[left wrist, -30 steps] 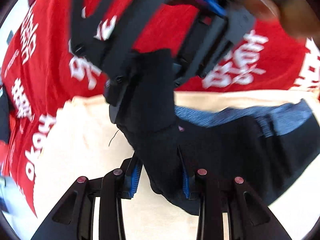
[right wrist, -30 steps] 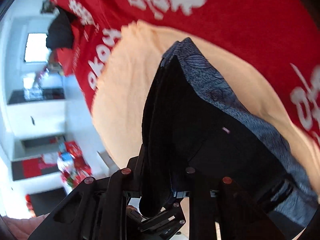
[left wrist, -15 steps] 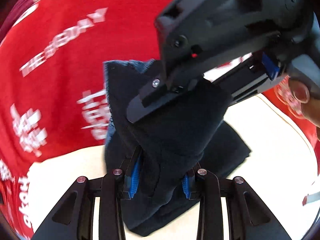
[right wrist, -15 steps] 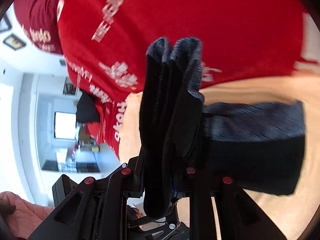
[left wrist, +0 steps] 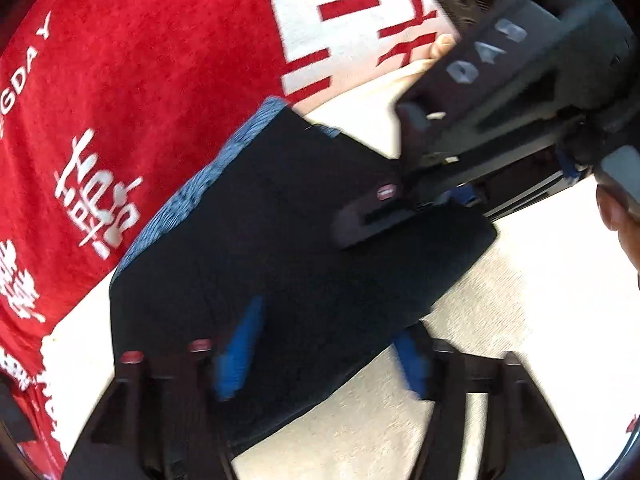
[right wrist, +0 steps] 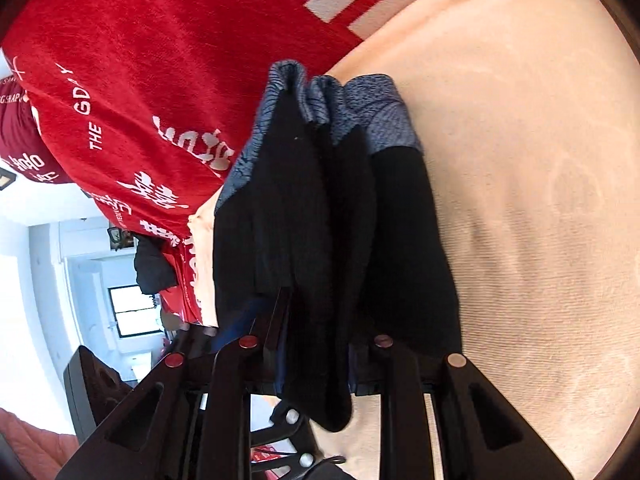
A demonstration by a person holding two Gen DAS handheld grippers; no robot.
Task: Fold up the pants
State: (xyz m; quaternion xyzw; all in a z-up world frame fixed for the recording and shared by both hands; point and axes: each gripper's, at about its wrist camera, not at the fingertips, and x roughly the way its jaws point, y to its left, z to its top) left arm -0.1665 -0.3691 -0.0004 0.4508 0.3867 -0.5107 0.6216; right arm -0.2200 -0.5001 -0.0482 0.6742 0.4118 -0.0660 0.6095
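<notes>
Pants (left wrist: 280,240) are lying folded on cream cloth (left wrist: 500,320); left gripper (left wrist: 324,356) is just opening off them, right gripper (right wrist: 316,344) is clamping them.

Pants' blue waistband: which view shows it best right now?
Right wrist view: the waistband shows bunched in several folds above the right tool. The left wrist view shows only a blurred strip along the pants' edge.

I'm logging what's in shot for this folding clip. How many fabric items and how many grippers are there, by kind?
Pants: 1
Red blanket: 1
Cream towel: 1
Grippers, left gripper and right gripper: 2
Total: 5
</notes>
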